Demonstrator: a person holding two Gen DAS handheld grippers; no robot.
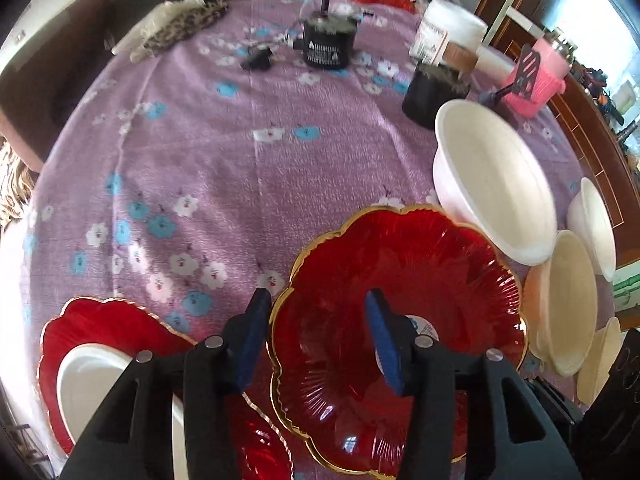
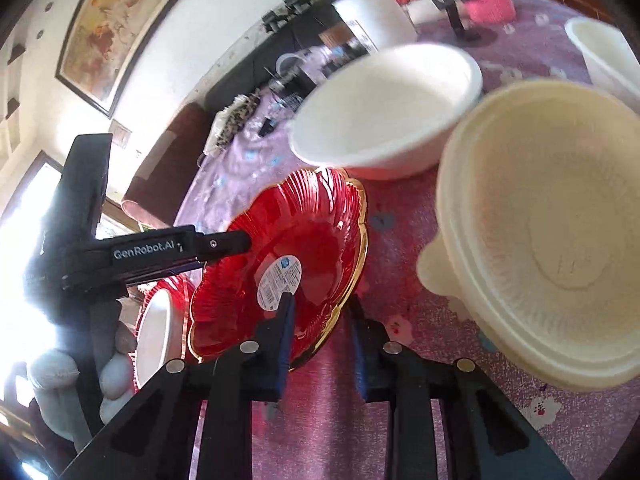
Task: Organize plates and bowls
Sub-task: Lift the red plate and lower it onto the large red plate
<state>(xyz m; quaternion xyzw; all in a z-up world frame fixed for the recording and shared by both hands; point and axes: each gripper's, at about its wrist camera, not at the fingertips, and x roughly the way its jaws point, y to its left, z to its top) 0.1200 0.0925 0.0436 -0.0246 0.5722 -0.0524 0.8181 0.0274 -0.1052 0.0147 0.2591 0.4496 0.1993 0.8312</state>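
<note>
The red plate, scalloped and gilt-edged, sits tilted between both grippers, its far edge towards a white bowl and its near edge raised over a second red plate that carries a white bowl of its own.

In the left wrist view, the left gripper straddles the plate's left rim, one blue pad outside the edge and one over the plate's face. The jaws stand partly closed; whether the pads press the rim cannot be told.

In the right wrist view, the right gripper takes the opposite rim, its jaws narrow with the gilt edge running between them, apparently clamped. The plate lies just ahead of both grippers, and both point steeply down at it.

A stack of cream bowls stands just right on the purple floral surface. Judgement: the plate is about to be carried two-handed.
</note>
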